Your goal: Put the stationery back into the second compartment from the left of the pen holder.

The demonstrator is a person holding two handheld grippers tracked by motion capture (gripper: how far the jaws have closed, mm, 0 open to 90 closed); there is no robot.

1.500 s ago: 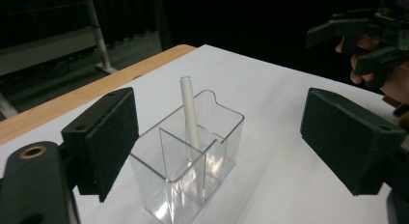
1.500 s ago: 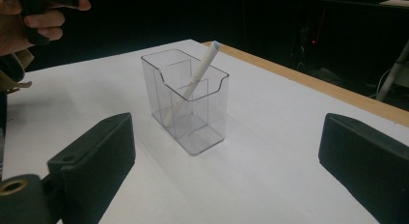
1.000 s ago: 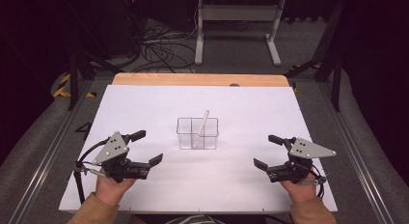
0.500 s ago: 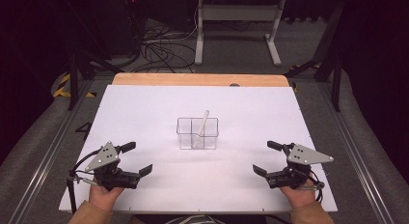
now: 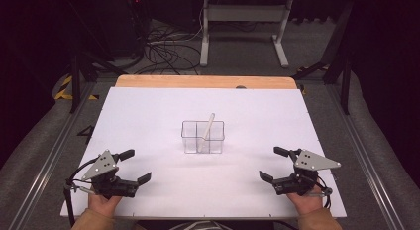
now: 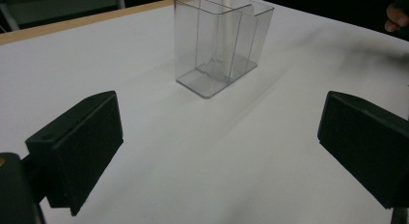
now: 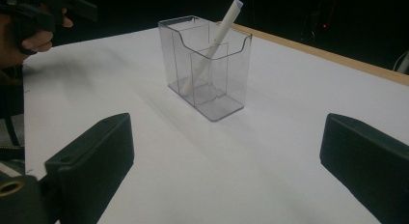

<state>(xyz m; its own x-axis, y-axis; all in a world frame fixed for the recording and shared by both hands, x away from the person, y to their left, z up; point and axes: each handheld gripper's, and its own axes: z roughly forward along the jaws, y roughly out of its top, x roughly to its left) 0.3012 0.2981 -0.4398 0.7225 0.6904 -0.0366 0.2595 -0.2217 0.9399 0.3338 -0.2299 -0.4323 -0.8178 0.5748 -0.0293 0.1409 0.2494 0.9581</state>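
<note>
Probably light, stiff and slick: slim white plastic pen (image 7: 211, 46) leaning in clear divided holder (image 5: 202, 137), ahead of both wide-open, empty claws, best pinched near top.

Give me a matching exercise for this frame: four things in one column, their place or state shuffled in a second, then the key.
Things:
1. clear holder
2. white pen
3. left hand-held gripper
4. wooden strip

Place or state:
A. runs along the far edge of the table
B. leans tilted inside a compartment, tip above the rim
C. stands upright mid-table on the white sheet
D. near edge of the table, jaws open, nothing between them

Pairs: 1-C, 2-B, 3-D, 4-A
</note>
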